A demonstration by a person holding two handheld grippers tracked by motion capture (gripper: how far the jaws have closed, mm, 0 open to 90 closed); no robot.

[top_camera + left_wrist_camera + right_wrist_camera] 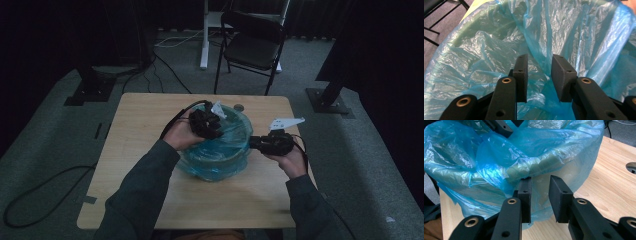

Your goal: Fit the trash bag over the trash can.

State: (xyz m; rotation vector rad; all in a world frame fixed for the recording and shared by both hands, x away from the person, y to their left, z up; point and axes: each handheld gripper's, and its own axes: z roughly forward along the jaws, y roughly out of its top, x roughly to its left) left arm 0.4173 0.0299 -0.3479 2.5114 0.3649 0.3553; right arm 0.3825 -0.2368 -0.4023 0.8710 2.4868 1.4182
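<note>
On the pale wooden tabletop [145, 165] stands a round green bin lined with a crinkled translucent blue plastic bag [220, 150]. The left gripper [539, 72] hangs inside the bag's mouth, jaws parted, holding nothing. The right gripper [540, 195] sits at the bin's right side, jaws parted astride the film without pinching it.

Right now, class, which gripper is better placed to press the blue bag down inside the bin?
Probably the left gripper: it hangs over the bin's mouth with open fingers inside the bag. The right gripper sits outside, at the bin's side.
</note>
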